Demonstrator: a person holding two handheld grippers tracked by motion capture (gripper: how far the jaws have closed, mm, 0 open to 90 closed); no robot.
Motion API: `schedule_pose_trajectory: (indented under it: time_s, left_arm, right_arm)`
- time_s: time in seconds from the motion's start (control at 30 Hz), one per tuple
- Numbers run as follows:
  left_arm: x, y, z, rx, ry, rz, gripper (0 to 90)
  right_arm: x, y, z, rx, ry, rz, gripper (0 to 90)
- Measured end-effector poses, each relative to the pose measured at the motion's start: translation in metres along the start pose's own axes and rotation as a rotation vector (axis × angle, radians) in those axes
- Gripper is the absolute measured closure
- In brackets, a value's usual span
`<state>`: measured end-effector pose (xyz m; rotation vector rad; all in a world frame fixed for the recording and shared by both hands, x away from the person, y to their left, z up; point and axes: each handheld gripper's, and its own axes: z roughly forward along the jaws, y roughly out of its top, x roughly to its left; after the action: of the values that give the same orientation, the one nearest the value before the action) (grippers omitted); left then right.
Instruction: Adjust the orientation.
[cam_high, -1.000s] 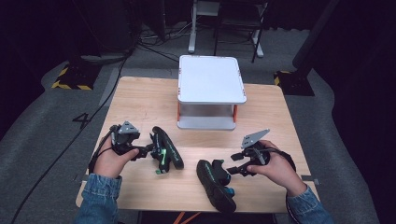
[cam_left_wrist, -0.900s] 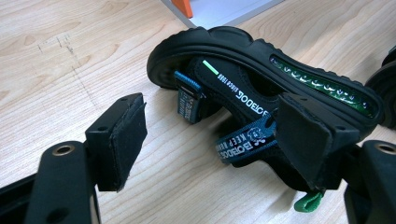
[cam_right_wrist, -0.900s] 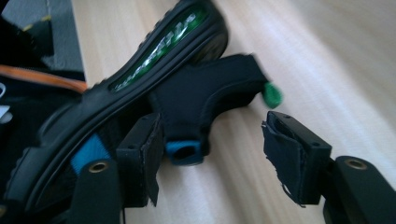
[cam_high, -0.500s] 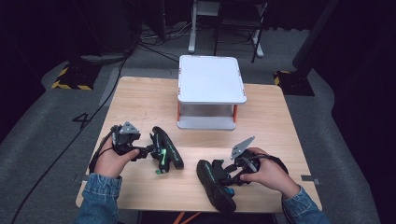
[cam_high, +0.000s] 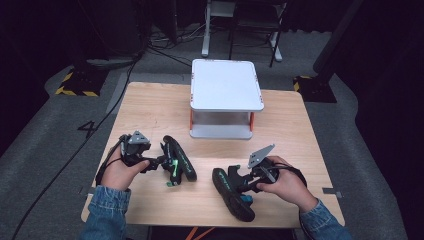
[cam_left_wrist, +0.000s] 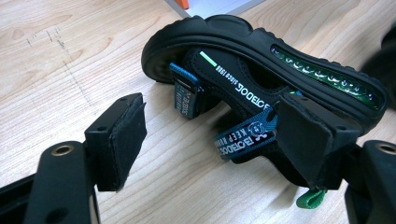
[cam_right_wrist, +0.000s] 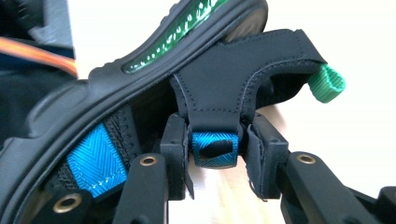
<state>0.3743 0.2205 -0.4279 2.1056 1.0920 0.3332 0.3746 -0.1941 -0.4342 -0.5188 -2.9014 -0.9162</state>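
Observation:
Two black sandals with green and blue trim lie on their sides on the wooden table (cam_high: 150, 110). The left sandal (cam_high: 181, 161) (cam_left_wrist: 261, 51) lies just past my left gripper (cam_high: 162, 161) (cam_left_wrist: 212, 140). That gripper's jaws stand wide apart, one pad beside a printed strap and the other clear of it. My right gripper (cam_high: 239, 184) (cam_right_wrist: 217, 154) is at the right sandal (cam_high: 231, 200) (cam_right_wrist: 219, 88). Its jaws have just been closing around the blue-tipped strap end (cam_right_wrist: 215, 142). The strap sits between the pads, with a thin gap still showing on one side.
A white two-tier stand (cam_high: 225, 85) with orange posts sits at the back middle of the table. Bare wood lies to either side of it. Dark floor, cables and chair legs lie beyond the far edge.
The right hand has shifted a little left toward its sandal and its jaws have narrowed around the strap end. The left hand and left sandal have stayed put.

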Motion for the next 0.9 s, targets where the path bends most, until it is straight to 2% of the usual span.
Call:
schedule_pose_trajectory:
  time_s: [0.1,0.23,0.27,0.3,0.43,0.5,0.6,0.67,0.7,0.73,0.77,0.83,0.87,0.9]
  left_arm:
    - [0.000,0.000,0.000,0.001,0.001,0.000,25.3]
    - [0.000,0.000,0.001,0.003,0.000,0.003,25.3]
    - [0.000,0.000,0.001,0.007,-0.002,0.004,25.3]
    - [0.000,0.000,0.001,0.007,0.000,0.009,25.3]
    - [0.001,0.000,0.002,0.008,-0.003,0.006,25.3]
    - [0.001,0.000,0.002,0.009,-0.002,0.003,25.3]
    - [0.000,-0.002,0.002,0.009,-0.002,0.000,25.3]
    - [-0.001,-0.002,0.002,0.013,0.001,-0.002,25.3]
    - [-0.001,-0.004,0.002,0.013,0.001,-0.002,25.3]
    - [-0.001,-0.004,0.002,0.013,0.001,-0.002,25.3]
    - [-0.001,-0.005,0.001,0.014,0.005,-0.008,25.2]
    - [-0.001,-0.007,0.000,0.015,0.007,-0.007,25.3]
    - [0.000,-0.008,-0.001,0.013,0.012,-0.006,25.3]
    - [-0.001,-0.009,-0.002,0.017,0.012,-0.009,25.2]
  right_arm:
    - [-0.010,-0.004,-0.008,-0.039,-0.059,0.040,64.0]
    - [-0.029,-0.014,-0.020,-0.078,-0.163,0.107,63.9]
    - [-0.035,-0.018,-0.023,-0.085,-0.193,0.128,63.9]
    - [-0.044,-0.026,-0.027,-0.084,-0.229,0.179,63.7]
    - [-0.047,-0.029,-0.029,-0.094,-0.225,0.200,63.6]
    - [-0.044,-0.026,-0.028,-0.097,-0.236,0.181,63.6]
    - [-0.033,-0.015,-0.027,-0.128,-0.239,0.116,63.5]
    - [-0.030,-0.012,-0.026,-0.143,-0.232,0.102,63.3]
    - [-0.026,-0.006,-0.021,-0.177,-0.214,0.077,62.7]
    - [-0.026,-0.006,-0.021,-0.177,-0.214,0.077,62.7]
    - [-0.022,0.000,-0.015,-0.234,-0.181,0.067,62.7]
    - [-0.019,0.004,-0.011,-0.249,-0.166,0.057,62.7]
    - [-0.017,0.008,-0.005,-0.257,-0.160,0.035,62.7]
    - [-0.013,0.016,0.007,-0.261,-0.151,-0.001,62.7]
